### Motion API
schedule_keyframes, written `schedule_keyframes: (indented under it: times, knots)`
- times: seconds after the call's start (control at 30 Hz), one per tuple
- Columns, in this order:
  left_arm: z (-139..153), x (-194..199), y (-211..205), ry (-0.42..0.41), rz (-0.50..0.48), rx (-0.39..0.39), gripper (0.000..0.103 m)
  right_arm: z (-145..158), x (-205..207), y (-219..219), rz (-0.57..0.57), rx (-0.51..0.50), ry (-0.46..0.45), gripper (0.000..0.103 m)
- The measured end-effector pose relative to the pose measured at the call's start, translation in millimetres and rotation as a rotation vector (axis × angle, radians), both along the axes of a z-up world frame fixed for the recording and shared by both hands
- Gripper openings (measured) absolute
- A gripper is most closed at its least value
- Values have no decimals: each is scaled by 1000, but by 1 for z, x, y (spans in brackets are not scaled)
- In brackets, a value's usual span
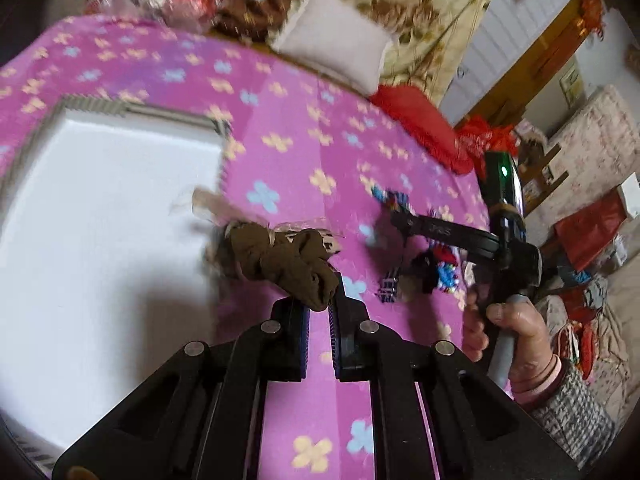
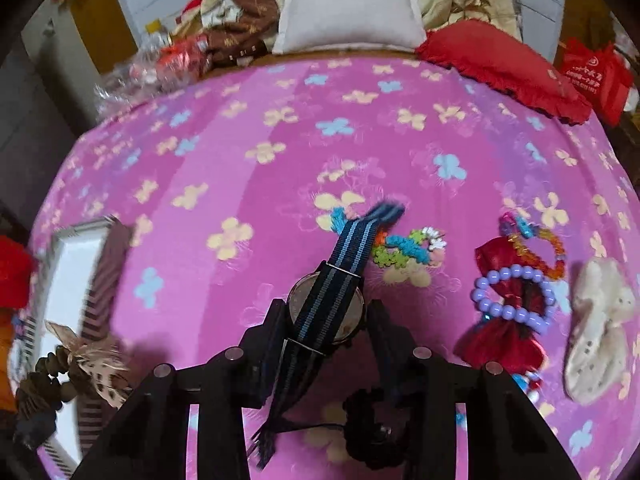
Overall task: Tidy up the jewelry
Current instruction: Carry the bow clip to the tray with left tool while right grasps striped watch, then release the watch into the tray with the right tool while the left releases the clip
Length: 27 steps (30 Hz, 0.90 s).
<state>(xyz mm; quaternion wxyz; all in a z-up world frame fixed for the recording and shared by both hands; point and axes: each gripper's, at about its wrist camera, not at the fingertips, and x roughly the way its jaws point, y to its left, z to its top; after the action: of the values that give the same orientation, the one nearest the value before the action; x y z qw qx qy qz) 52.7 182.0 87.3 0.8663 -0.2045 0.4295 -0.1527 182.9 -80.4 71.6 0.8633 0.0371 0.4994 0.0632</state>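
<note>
My left gripper (image 1: 318, 312) is shut on a brown fabric hair tie (image 1: 280, 260) with a feather trim, held over the edge of a white box (image 1: 100, 220). My right gripper (image 2: 326, 320) is shut on a watch (image 2: 328, 312) with a blue striped strap, held above the pink blanket (image 2: 240, 140). The right gripper also shows in the left wrist view (image 1: 404, 216). On the blanket to the right lie a colourful bracelet (image 2: 404, 244), a purple bead bracelet (image 2: 512, 300) on a red bow (image 2: 504, 340), an orange bead bracelet (image 2: 540, 248) and a cream bow (image 2: 596, 320).
A white pillow (image 2: 348, 8) and a red cushion (image 2: 500, 64) lie at the blanket's far edge. Crinkled plastic bags (image 2: 160, 68) sit at the far left. The white box stands at the left in the right wrist view (image 2: 68, 264).
</note>
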Motion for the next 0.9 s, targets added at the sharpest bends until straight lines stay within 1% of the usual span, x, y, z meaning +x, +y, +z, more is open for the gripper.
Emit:
schedule_keyframes:
  times: [0.03,0.1,0.2,0.27,0.37,0.43,0.5,0.57,0.63,0.73,0.8,0.9]
  knots:
    - [8,-8,12,-26,18,-2,7,7,-2,2,2,5,-10,40]
    - [20,-18,30,-58,42,-12,7,31,-12,8,5,18,-47,40]
    - [37,-24,56,-104,78,-30,7,64,-23,22,16,21,-101,40]
    - [43,-24,70,-132,111,-30,7,85,-30,37,30,25,-132,40]
    - [41,-22,96,-140,160,-28,7,107,-36,63,65,29,-161,40]
    - [32,-18,119,-121,182,-58,7,116,-38,91,109,35,-162,40]
    - [20,-10,139,-88,206,-88,7,116,-38,120,152,39,-152,40]
    - [4,-1,160,-44,229,-134,7,110,-37,149,192,44,-134,40]
    - [-7,3,172,-12,257,-146,7,99,-35,184,236,44,-111,40]
    - [-26,13,189,39,285,-191,7,80,-32,226,292,48,-79,40]
    - [-30,17,195,44,300,-190,7,64,-25,256,321,52,-56,40]
    - [-33,22,200,43,335,-147,7,39,-13,286,343,55,-19,40]
